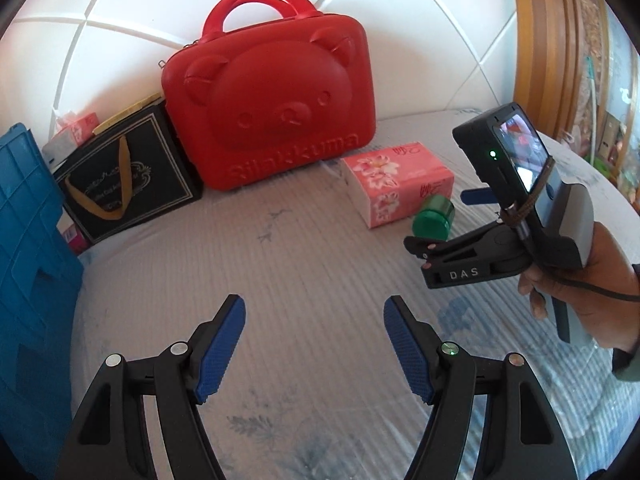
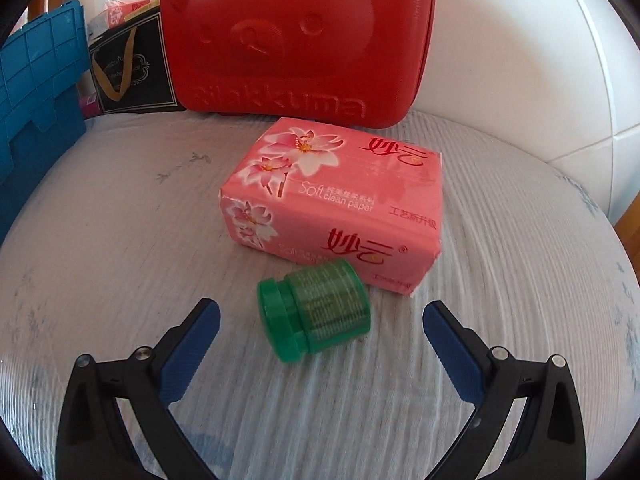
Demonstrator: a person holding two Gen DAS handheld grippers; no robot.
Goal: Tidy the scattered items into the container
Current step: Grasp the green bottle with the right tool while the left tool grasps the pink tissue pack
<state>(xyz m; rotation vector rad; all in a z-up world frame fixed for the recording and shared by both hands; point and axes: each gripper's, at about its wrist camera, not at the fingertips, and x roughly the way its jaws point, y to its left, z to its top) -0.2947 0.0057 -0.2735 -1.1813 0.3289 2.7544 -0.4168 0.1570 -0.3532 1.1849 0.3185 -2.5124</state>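
A red bear-face case (image 1: 268,108) (image 2: 296,36) stands upright and closed against the white headboard. In front of it a pink tissue pack (image 2: 336,204) (image 1: 400,184) lies flat on the bed. A small green jar (image 2: 316,312) (image 1: 434,220) lies on its side against the pack's near edge. My right gripper (image 2: 320,312) is open, low over the bed, with the jar between and just ahead of its fingertips, untouched. In the left wrist view that gripper's body, held by a hand, hides the jar's right side. My left gripper (image 1: 314,312) is open over bare bedding with nothing between its fingers.
A blue plastic crate (image 1: 28,264) (image 2: 36,80) stands at the left edge. A black gift bag (image 1: 124,176) (image 2: 128,68) with gold handles leans beside the case, another tissue pack (image 1: 76,128) behind it. A wooden bed frame (image 1: 536,40) rises at the right.
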